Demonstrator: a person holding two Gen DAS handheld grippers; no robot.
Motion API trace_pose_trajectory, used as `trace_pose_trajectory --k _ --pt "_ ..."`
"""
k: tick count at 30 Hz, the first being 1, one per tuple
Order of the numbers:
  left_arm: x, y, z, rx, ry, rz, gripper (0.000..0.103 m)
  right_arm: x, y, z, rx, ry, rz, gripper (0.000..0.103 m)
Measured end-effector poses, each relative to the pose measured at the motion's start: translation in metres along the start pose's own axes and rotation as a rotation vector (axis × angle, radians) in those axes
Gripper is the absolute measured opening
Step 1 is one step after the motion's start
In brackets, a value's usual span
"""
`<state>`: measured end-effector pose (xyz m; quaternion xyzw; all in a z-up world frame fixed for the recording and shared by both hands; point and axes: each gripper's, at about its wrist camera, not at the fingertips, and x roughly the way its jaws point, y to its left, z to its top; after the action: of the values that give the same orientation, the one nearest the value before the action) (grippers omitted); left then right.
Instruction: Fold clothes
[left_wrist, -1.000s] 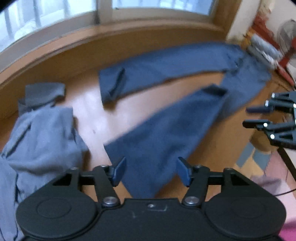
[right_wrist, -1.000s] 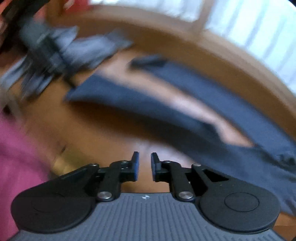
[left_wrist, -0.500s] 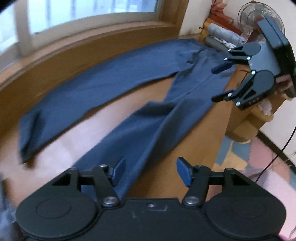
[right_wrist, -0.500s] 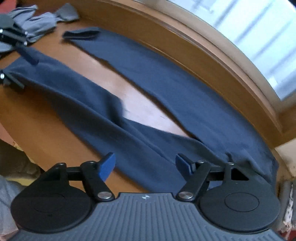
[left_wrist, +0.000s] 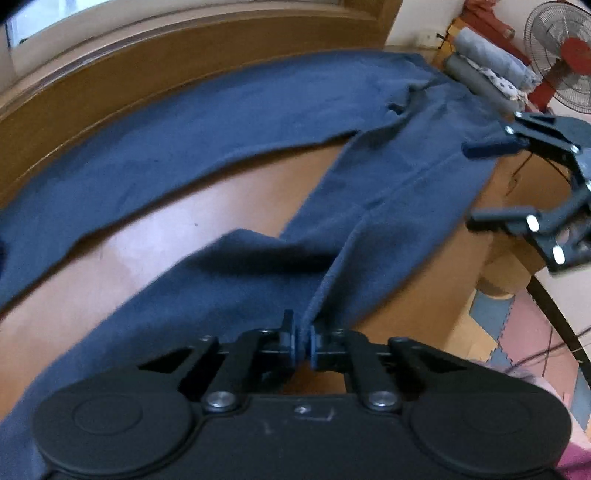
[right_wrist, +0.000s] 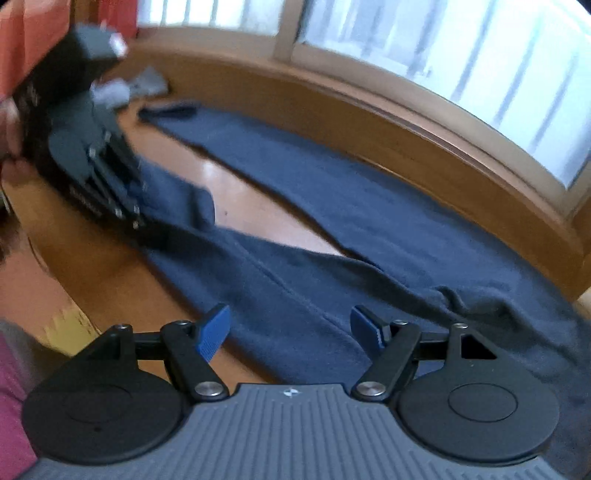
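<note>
wood table: left gripper pinching trousers

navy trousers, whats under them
The navy trousers lie spread on a wooden platform, bare between the two legs. The left tool pinches up a fold of the near leg. Whatever lies beneath the cloth itself is covered.

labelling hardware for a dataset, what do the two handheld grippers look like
Left gripper: black body, two round discs, black linkage arms with silver pivots, blue-padded jaws. Right gripper: same build, but with a ribbed grey top plate bearing a small round emblem, and ridged blue pads.
</note>
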<state>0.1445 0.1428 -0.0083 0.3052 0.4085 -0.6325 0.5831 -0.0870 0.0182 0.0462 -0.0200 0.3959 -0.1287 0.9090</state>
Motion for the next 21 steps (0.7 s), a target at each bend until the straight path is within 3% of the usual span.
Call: trace_pose_trajectory --k 3,7,10,12,17,21 --pt "-0.025 -0.027 -0.021 0.109 -0.004 0.000 0.006 -0.016 -0.005 -0.005 0.073 -0.064 -0.010 0.075" --pt "-0.023 -0.049 -0.061 0.161 0.101 -0.047 0.006 -0.025 -0.005 -0.017 0.144 -0.088 -0.030 0.076" --pt "-0.018 -0.042 -0.072 0.072 0.126 -0.040 0.007 -0.023 -0.005 -0.024 0.167 -0.064 -0.031 0.076" --pt "-0.026 -0.029 -0.070 -0.011 0.095 -0.038 0.009 -0.016 -0.008 -0.023 0.184 -0.035 -0.026 0.076" --pt "-0.060 0.014 -0.067 -0.174 -0.025 0.143 0.022 0.005 -0.018 -0.014 0.257 -0.002 0.053 0.077" --pt "-0.067 0.045 -0.082 -0.272 0.002 0.306 0.023 0.034 -0.025 -0.009 0.336 0.046 0.150 0.077"
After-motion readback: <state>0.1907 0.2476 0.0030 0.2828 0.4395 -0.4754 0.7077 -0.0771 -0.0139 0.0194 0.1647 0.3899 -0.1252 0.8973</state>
